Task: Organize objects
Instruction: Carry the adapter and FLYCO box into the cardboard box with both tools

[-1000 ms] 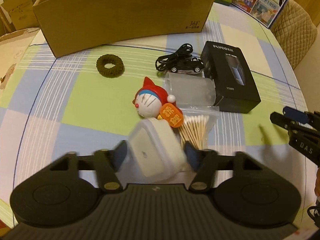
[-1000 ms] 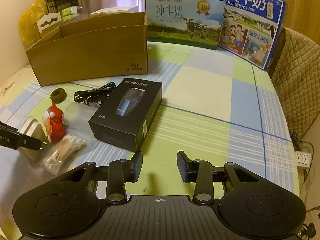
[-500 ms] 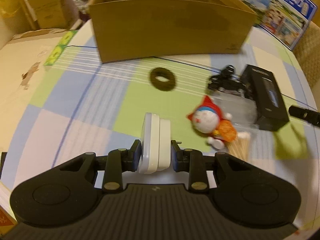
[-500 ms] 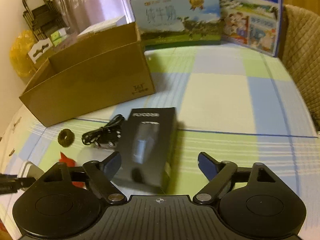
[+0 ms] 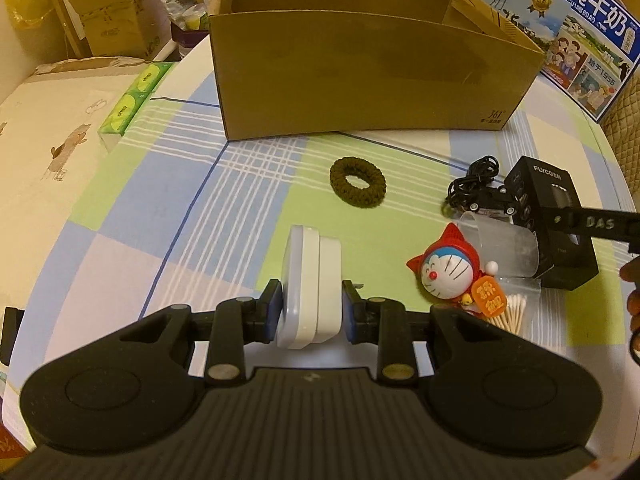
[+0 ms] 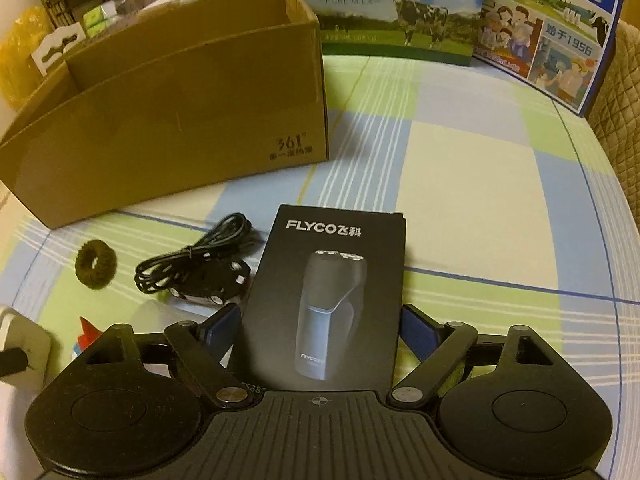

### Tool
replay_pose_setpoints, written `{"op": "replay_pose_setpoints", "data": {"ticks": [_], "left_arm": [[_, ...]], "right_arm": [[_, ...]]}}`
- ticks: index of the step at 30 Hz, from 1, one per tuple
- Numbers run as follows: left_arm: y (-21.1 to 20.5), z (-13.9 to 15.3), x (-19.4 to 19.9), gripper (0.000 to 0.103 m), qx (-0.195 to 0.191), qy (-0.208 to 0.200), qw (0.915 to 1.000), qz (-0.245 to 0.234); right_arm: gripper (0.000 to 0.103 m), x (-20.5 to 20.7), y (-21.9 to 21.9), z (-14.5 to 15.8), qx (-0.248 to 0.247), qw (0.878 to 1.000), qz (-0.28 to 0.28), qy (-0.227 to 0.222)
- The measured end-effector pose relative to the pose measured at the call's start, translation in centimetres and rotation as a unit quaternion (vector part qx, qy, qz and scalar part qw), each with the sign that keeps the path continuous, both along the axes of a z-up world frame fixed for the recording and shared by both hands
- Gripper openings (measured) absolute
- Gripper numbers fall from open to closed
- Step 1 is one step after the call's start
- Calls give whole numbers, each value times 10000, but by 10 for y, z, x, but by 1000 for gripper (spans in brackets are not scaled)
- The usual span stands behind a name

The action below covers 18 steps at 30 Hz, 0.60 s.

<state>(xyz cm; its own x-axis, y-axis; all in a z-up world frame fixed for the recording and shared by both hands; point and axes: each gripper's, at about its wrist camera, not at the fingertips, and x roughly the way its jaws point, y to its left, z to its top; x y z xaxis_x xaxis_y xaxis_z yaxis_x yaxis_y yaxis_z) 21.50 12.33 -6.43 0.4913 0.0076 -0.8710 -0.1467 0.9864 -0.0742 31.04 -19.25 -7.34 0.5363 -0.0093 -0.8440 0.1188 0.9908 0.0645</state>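
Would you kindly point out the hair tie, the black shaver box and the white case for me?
hair tie [image 5: 358,183], left wrist view, on its fuzzy ring.
black shaver box [image 6: 328,292], right wrist view, on its printed top face.
white case [image 5: 311,286], left wrist view, on its upper edge.

1 cardboard box [image 5: 360,84], 2 milk cartons [image 6: 394,8], 1 scrunchie [image 5: 358,184], 1 shaver box [image 6: 326,300], 1 Doraemon fig. [image 5: 450,274].

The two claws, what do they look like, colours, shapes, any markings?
Both are matte black. The left claw and right claw each have a ribbed centre plate with a small crosshair mark, round discs either side, silver pivot pins and blue finger pads. White "DAS" lettering shows on the right claw's finger in the left wrist view.
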Motion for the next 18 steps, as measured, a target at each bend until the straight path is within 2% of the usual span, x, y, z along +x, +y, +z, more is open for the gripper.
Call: {"op": "replay_pose_setpoints", "data": {"ticks": [11,18], "left_arm": [[-2,-5,12,30,-44,85,9998,-155],[-8,-8,19,32,148,124,9995,-260]], "right_arm": [[80,-39,-25,3,18,9996,234,159],[80,-62,-26,6,2,9994,284,188]]}}
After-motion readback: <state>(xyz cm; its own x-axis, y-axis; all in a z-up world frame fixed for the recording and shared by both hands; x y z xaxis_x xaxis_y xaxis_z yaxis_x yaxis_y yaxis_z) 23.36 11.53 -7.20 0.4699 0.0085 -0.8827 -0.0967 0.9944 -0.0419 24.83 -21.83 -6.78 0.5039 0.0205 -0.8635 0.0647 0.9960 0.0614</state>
